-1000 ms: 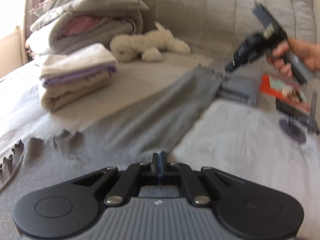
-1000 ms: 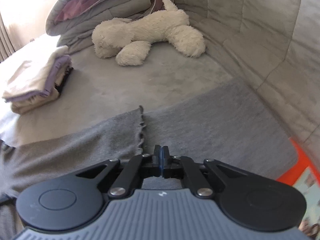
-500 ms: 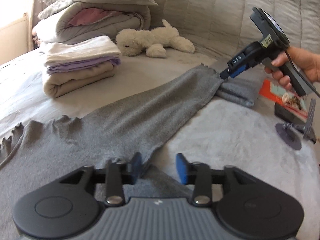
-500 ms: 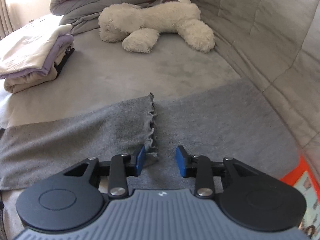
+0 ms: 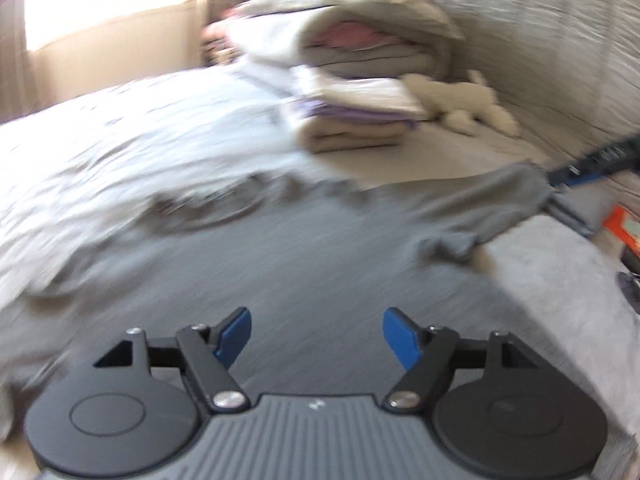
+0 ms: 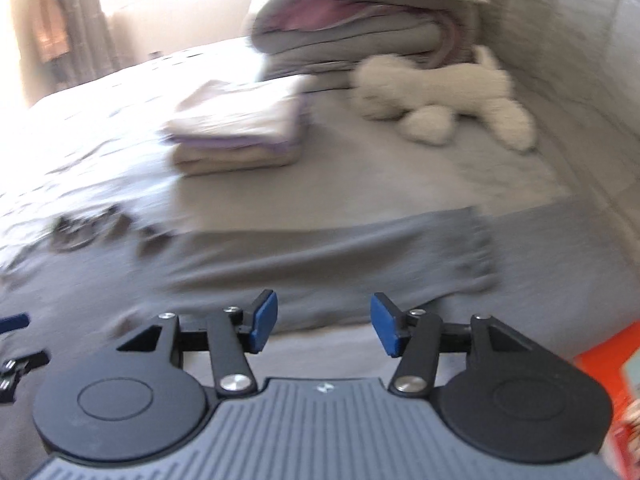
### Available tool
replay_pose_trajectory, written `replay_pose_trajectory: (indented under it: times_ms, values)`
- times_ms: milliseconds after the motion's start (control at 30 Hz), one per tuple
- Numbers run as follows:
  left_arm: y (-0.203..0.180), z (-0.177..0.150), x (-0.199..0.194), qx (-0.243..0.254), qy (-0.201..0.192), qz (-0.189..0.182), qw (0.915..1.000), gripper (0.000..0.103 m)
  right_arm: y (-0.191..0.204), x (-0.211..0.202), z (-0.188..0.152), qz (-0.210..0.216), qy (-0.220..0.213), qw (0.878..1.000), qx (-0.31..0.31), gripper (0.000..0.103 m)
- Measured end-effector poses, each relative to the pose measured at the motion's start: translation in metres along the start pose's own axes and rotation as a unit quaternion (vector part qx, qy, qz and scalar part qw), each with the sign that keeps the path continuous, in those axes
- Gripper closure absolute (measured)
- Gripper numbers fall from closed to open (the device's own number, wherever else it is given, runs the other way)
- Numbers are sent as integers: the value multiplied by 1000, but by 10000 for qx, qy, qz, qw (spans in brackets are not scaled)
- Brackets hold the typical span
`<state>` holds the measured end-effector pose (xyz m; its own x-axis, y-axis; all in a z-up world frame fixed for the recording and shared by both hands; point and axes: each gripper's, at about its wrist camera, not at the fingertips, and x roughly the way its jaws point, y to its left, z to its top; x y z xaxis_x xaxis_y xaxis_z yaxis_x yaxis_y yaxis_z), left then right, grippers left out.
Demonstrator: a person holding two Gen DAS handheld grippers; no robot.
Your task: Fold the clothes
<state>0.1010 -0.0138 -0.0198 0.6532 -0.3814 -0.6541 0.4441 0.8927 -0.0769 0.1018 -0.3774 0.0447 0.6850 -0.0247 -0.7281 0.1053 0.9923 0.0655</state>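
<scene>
The grey garment (image 5: 320, 248) lies spread flat on the bed (image 5: 120, 152), filling the middle of the left wrist view from the left edge to a narrow end at the right, where a fold (image 5: 460, 246) bunches up. In the right wrist view the garment (image 6: 320, 256) runs as a wide band across the middle of the frame, a frilled edge (image 6: 92, 226) at the left and a folded edge at the right.

The left tongs (image 5: 317, 334) sit at the bottom centre of their view, above the cloth; their jaws are opening, spread wide, with nothing between the blue pads (image 5: 236, 332). The right tongs (image 6: 324, 322) sit at the bottom centre of theirs, at the near edge of the garment; their jaws too are opening, nothing pinched between them. The tip of the right tongs shows at the right edge of the left view, near the garment's narrow end.

Behind the garment, upper centre, stands a stack of folded clothes (image 6: 236, 136). Right of it lies a white plush toy (image 6: 440, 96), and behind both a pile of bedding (image 6: 360, 12). An orange book (image 6: 604, 360) shows at the lower right. Both views are blurred
</scene>
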Motion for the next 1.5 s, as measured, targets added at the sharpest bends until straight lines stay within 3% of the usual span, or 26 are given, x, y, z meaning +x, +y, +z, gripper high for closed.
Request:
replay_pose_trajectory:
  times_ms: [100,267,433,533,867,1033,1167,1333,1400,1500]
  values:
    - [21,-21,-18,-361,32,248,9990,26,40,-4,-18,400,40,9992,-14,47]
    - [33,-66,-51,-547,21,378,9978,24,111,-5,-57,1008,157,9946,-204,47]
    - [23,-108,-92,-286,-21,540,9981,23,164,-7,-103,1179,611,9899,-503,47]
    - [15,-126,-119,-53,-51,503,9987,23,177,-27,-127,1193,643,9873,-828,47]
    - [-21,-163,-176,337,-293,260,9987,23,169,-93,-181,1335,467,9876,-683,47]
    - [-58,-176,-176,989,-332,99,9945,24,158,-118,-207,1624,442,9846,-468,47]
    - [-80,-182,-158,1457,-285,356,9883,36,159,-120,-232,1990,503,9777,-436,47]
    - [-84,-186,-147,1524,-499,497,9858,38,158,-104,-251,2232,454,9735,-191,47]
    - [-83,-186,-144,1438,-589,520,9865,45,153,-99,-254,2341,274,9718,81,47]
    - [-85,-185,-142,1332,-684,567,9871,66,149,-91,-257,2448,41,9687,418,47]
